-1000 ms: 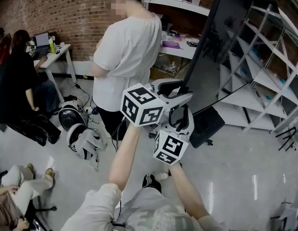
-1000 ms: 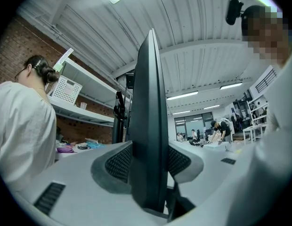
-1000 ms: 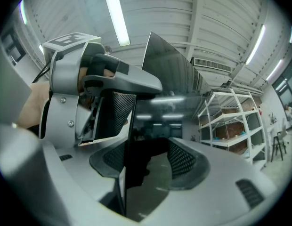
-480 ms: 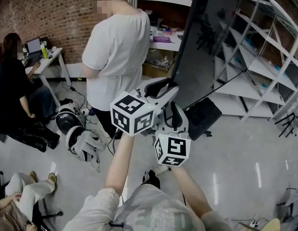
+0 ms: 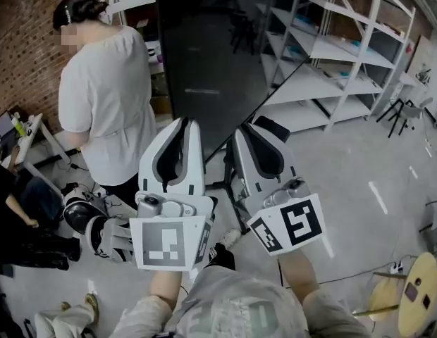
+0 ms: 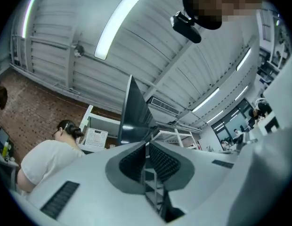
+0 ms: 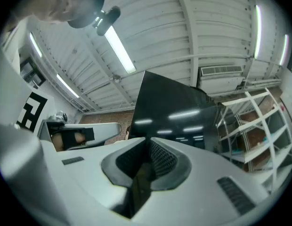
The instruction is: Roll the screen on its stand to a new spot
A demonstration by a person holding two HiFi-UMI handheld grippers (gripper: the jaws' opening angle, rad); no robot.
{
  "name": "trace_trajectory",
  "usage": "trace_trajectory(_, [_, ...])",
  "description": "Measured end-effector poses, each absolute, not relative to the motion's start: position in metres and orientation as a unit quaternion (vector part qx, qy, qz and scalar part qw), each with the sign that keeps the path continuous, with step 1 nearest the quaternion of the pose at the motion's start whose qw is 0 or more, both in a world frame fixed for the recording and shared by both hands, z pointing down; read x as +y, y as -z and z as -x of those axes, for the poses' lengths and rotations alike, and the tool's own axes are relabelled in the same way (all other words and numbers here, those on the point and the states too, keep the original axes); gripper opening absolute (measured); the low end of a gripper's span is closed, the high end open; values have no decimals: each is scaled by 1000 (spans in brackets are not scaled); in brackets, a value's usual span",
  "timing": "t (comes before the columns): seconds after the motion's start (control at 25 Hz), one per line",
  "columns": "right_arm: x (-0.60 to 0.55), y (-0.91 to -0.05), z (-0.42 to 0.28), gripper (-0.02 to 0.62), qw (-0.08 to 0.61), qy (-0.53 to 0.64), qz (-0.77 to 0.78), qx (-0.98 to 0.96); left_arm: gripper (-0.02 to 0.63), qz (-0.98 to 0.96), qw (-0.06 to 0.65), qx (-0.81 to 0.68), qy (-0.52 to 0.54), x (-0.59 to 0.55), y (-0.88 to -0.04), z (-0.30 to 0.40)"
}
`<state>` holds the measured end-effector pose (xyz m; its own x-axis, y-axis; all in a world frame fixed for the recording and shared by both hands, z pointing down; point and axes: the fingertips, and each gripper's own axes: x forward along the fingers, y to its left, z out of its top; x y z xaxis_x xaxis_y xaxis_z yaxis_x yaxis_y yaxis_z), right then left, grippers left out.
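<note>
The big black screen (image 5: pixel 211 55) stands upright ahead of me; a dark leg of its stand (image 5: pixel 229 189) shows between my two grippers. My left gripper (image 5: pixel 183 127) and right gripper (image 5: pixel 248 131) are raised side by side and point up at the screen's lower part. Both have just been closing and now stand shut, with nothing between the pads. In the left gripper view the screen (image 6: pixel 134 114) rises beyond the closed left gripper (image 6: pixel 147 144). The right gripper view shows the screen (image 7: pixel 176 114) beyond the closed right gripper (image 7: pixel 147 140), apart from it.
A person in a white top (image 5: pixel 99 97) stands close to the screen's left. White metal shelves (image 5: pixel 331 55) line the right. Helmets and gear (image 5: pixel 91 224) lie on the floor at left, by a seated person (image 5: pixel 21 217). A round wooden table (image 5: pixel 416 301) sits at lower right.
Both grippers have risen and tilted up towards the screen, and their jaws have gone from open to shut. The screen now fills the middle of the head view, nearer than before.
</note>
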<state>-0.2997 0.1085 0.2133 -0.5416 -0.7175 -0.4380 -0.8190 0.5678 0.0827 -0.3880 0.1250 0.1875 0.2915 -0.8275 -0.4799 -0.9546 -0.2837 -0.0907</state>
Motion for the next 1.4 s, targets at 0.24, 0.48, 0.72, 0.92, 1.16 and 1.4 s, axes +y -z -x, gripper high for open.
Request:
trace_trajectory(0.24, [134, -227, 236, 40, 125, -210, 521, 818, 35, 833, 132, 508, -174, 130, -226, 311])
trace_trajectory(0.48, [132, -277, 193, 40, 102, -168, 580, 791, 35, 878, 94, 445, -149, 134, -264, 265])
trace_trajectory(0.72, [124, -294, 163, 31, 103, -130, 608, 777, 35, 884, 82, 442, -128, 121, -279, 255])
trace_trajectory(0.92, [125, -298, 149, 31, 94, -132, 617, 771, 35, 889, 75, 434, -128, 115, -283, 243])
trace_trajectory(1.16, [121, -303, 139, 29, 87, -121, 627, 765, 35, 899, 64, 416, -123, 105, -283, 229])
trace_trajectory(1.4, [130, -303, 120, 31, 83, -125, 644, 750, 35, 907, 57, 400, -122, 103, -288, 213])
